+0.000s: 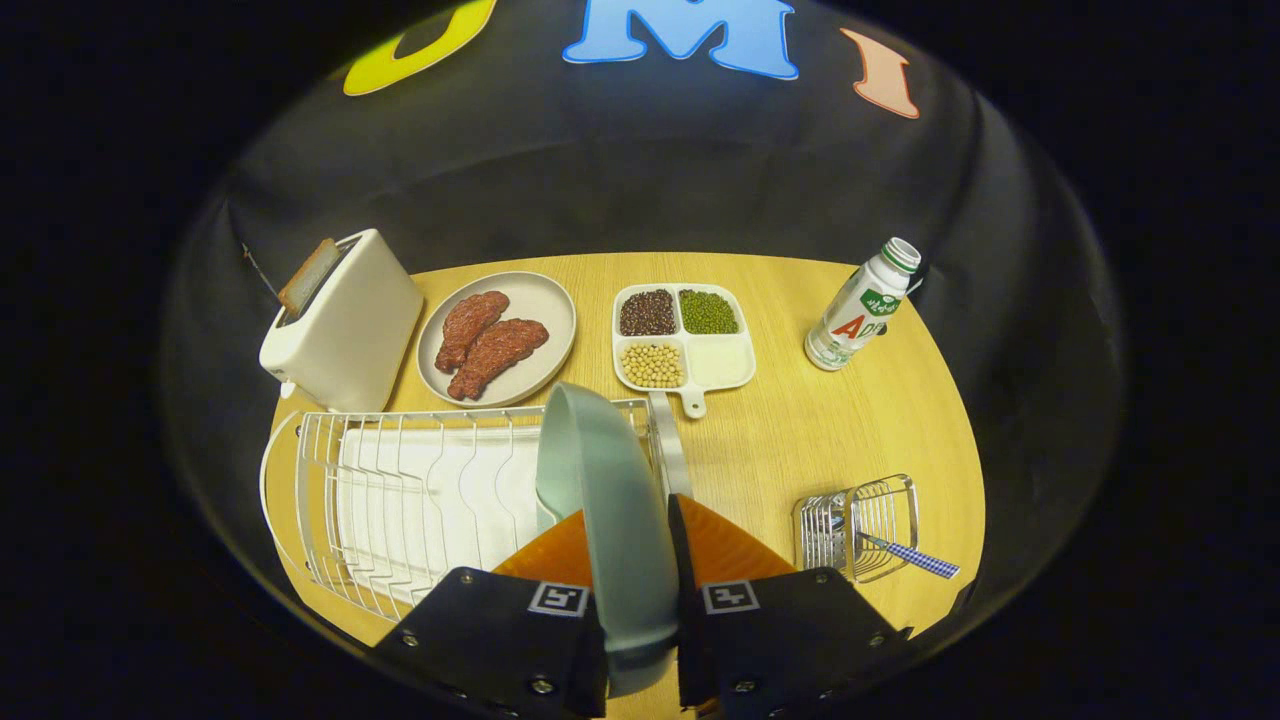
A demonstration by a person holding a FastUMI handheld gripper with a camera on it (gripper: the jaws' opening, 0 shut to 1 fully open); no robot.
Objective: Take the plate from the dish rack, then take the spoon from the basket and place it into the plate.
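On the round wooden desk (800, 440), a cream toaster (345, 320) stands at ten o'clock with a white wire dish rack (400, 500) at eight o'clock below it. At six o'clock the claw (640, 590) is pinching the pale green round plate (610, 500), held on edge with both fingers pressed on it. At four o'clock the small wire basket (870, 520) holds the checked-handled spoon (905, 553)

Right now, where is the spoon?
In the gripper view, the spoon lies in the small wire basket on the table, right of the jaws, which grip the plate, and nearer than the bottle.
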